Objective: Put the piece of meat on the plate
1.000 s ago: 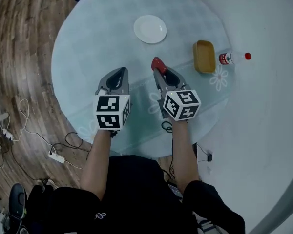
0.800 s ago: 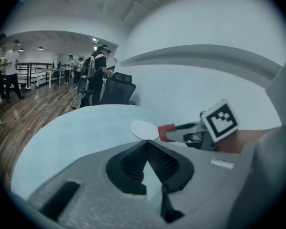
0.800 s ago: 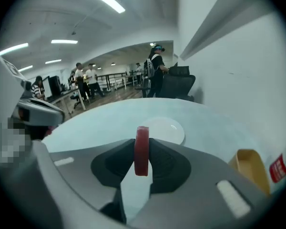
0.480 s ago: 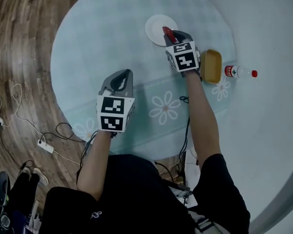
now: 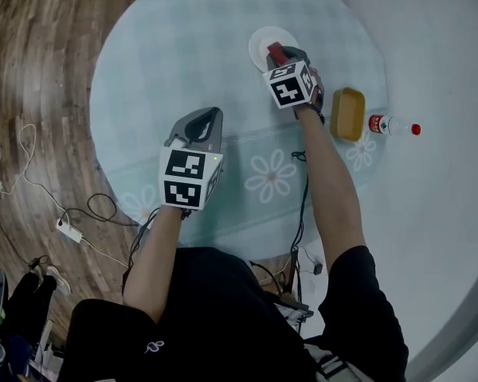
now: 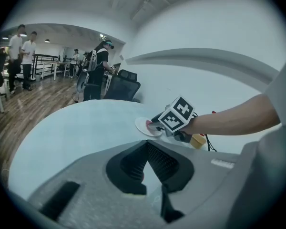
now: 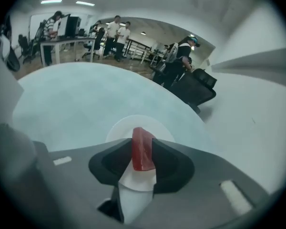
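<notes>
A red piece of meat [image 5: 276, 52] stands on edge between the jaws of my right gripper [image 5: 278, 56], just above the white plate [image 5: 261, 41] at the far side of the round table. In the right gripper view the meat [image 7: 143, 149] fills the gap between both pads over the plate [image 7: 126, 127]; the jaws are opening. My left gripper [image 5: 210, 114] hovers over the table's near middle, well short of the plate. Its tips [image 6: 146, 145] meet, with nothing held. The plate [image 6: 141, 126] also shows in the left gripper view.
A yellow oblong dish [image 5: 348, 113] lies right of the plate, and beside it a small bottle with a red cap [image 5: 392, 125] on its side. Cables [image 5: 80, 221] trail over the wood floor at left. People and a black chair [image 7: 193, 89] stand beyond the table.
My right gripper carried the meat from the table's middle up to the plate and rolled as it went. The left gripper stayed where it was.
</notes>
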`<state>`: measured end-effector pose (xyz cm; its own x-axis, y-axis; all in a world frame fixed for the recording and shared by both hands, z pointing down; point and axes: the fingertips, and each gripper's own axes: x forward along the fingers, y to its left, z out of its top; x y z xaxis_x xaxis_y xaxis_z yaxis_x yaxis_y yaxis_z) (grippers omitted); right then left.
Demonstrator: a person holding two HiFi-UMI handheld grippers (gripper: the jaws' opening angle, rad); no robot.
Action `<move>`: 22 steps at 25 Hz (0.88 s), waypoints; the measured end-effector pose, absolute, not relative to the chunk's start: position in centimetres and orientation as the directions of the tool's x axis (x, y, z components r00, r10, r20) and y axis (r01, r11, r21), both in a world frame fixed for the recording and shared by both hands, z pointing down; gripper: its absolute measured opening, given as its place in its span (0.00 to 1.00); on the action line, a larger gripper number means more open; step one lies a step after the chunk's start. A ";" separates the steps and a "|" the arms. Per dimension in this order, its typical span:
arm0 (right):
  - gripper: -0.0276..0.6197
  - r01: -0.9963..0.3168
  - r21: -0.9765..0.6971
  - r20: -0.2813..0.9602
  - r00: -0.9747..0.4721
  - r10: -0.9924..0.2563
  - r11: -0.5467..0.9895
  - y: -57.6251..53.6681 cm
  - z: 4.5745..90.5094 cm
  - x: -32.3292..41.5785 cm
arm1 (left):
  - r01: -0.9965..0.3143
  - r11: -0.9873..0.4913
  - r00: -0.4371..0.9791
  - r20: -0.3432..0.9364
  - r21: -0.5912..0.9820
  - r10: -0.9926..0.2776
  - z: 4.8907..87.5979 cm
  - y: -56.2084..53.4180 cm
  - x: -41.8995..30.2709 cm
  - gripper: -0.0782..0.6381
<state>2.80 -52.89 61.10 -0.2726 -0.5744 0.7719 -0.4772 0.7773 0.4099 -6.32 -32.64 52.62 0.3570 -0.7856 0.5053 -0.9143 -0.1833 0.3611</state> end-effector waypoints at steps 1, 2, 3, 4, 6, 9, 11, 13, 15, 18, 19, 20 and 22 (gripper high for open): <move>0.27 -0.521 0.364 0.775 -0.290 -0.561 0.772 -52.4 61.2 2.9 | -0.914 -0.187 0.360 0.504 0.361 -0.785 52.4 -32.4 -6.2 0.10; 0.29 -0.566 0.318 0.773 -0.311 -0.554 0.761 -51.8 61.1 3.0 | -0.913 -0.190 0.362 0.503 0.361 -0.785 52.1 -32.2 -6.1 0.10; 0.28 -0.615 0.269 0.761 -0.336 -0.555 0.741 -51.3 60.9 3.3 | -0.911 -0.193 0.366 0.499 0.364 -0.785 51.6 -32.0 -6.0 0.10; 0.27 -0.668 0.217 0.739 -0.364 -0.567 0.711 -50.9 60.2 3.7 | -0.907 -0.197 0.372 0.490 0.372 -0.789 50.9 -31.9 -5.9 0.10; 0.25 -0.769 0.111 0.669 -0.411 -0.619 0.630 -50.1 57.7 4.8 | -0.900 -0.213 0.383 0.457 0.380 -0.803 48.8 -31.8 -5.7 0.10; 0.16 -0.864 -0.073 0.497 -0.465 -0.733 0.499 -48.0 51.8 6.3 | -0.908 -0.237 0.375 0.419 0.346 -0.827 46.4 -32.0 -5.5 0.10; 0.08 -0.878 -0.208 0.364 -0.478 -0.799 0.431 -45.6 47.5 7.2 | -0.910 -0.249 0.373 0.392 0.332 -0.841 44.8 -31.9 -5.2 0.10; 0.05 -0.879 -0.296 0.264 -0.451 -0.852 0.374 -42.7 44.1 8.6 | -0.895 -0.283 0.397 0.324 0.346 -0.859 42.7 -31.5 -4.5 0.10; 0.05 -0.882 -0.350 0.213 -0.403 -0.890 0.316 -39.9 42.1 10.4 | -0.870 -0.323 0.426 0.237 0.373 -0.873 40.5 -31.0 -3.5 0.10; 0.05 -0.895 -0.327 0.212 -0.381 -0.900 0.302 -36.2 40.7 11.7 | -0.881 -0.318 0.404 0.206 0.351 -0.891 39.1 -30.2 -2.7 0.10; 0.05 -0.911 -0.280 0.245 -0.372 -0.895 0.302 -35.1 41.0 11.9 | -0.893 -0.308 0.387 0.209 0.329 -0.898 38.8 -30.1 -2.5 0.10; 0.05 -0.926 -0.238 0.287 -0.356 -0.889 0.294 -34.1 41.6 12.3 | -0.903 -0.302 0.373 0.209 0.307 -0.904 38.5 -30.0 -2.1 0.10; 0.05 -0.934 -0.218 0.332 -0.343 -0.879 0.283 -32.1 42.1 13.2 | -0.914 -0.305 0.363 0.202 0.267 -0.910 37.8 -29.5 -0.7 0.10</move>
